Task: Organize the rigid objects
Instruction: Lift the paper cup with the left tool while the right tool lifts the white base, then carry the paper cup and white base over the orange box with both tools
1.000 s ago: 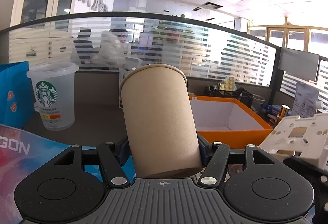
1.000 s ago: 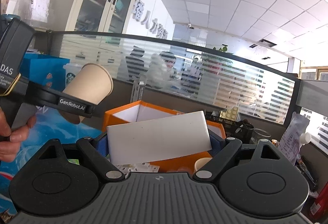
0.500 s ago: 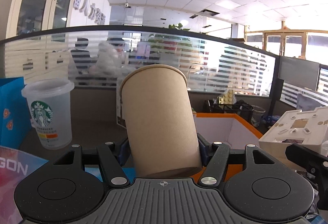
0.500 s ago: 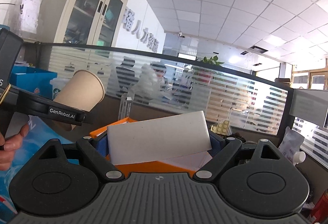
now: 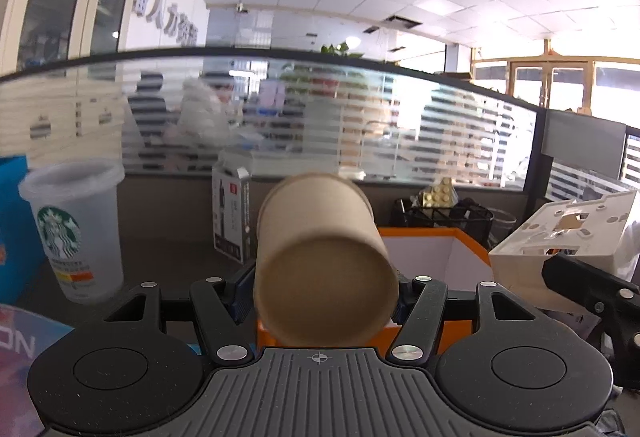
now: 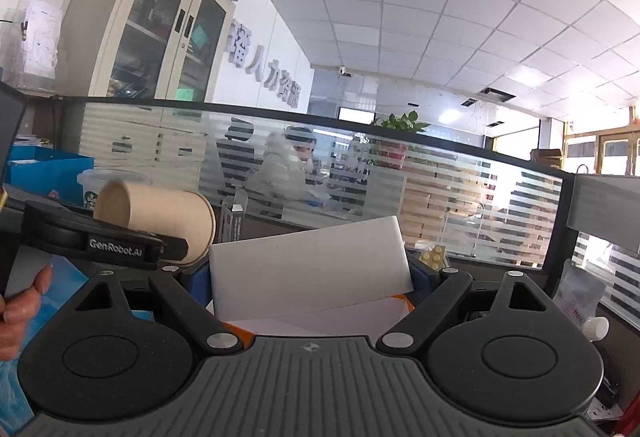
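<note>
pinching the brown paper cup (image 5: pixel 324 265) between the pads of my left gripper (image 5: pixel 323 287), i see it has tipped over from leaning upright a second ago: its closed bottom now faces my camera and its mouth points away, toward the orange box (image 5: pixel 440 257) just behind it. my right gripper (image 6: pixel 310 269) is clamped wide on the white plastic plate (image 6: pixel 308 265), as before. both have lifted, so less desk shows, and i judge both loads ready to go into the box. the plate hangs close to the right of the cup, leaving little room there. to my left the starbucks cup (image 5: pixel 74 229) and a small carton (image 5: pixel 232 213) stand apart, with open room above.
</note>
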